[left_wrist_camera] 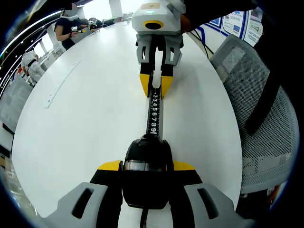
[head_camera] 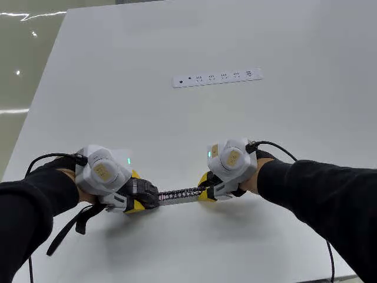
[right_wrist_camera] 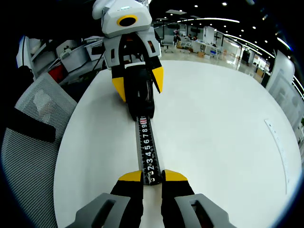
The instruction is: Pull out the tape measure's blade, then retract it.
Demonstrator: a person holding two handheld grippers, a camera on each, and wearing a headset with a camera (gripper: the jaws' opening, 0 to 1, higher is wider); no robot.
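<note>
Near the counter's (head_camera: 177, 35) front edge, the left claw (head_camera: 140, 192) clamps the tape measure (left_wrist_camera: 147, 183). The right claw (right_wrist_camera: 153, 176) pinches its blade (right_wrist_camera: 145, 140) tip. Draw straight and level, left claw steady, so nothing kinks.

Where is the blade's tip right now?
The blade tip sits pinched in the right gripper, low centre in its own view, opposite the case in the left gripper.

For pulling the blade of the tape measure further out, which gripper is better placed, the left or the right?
Right, probably. The right gripper is shut on the tip of the blade, so it can simply draw away, while the left gripper clamps the black case and should only steady it.
</note>
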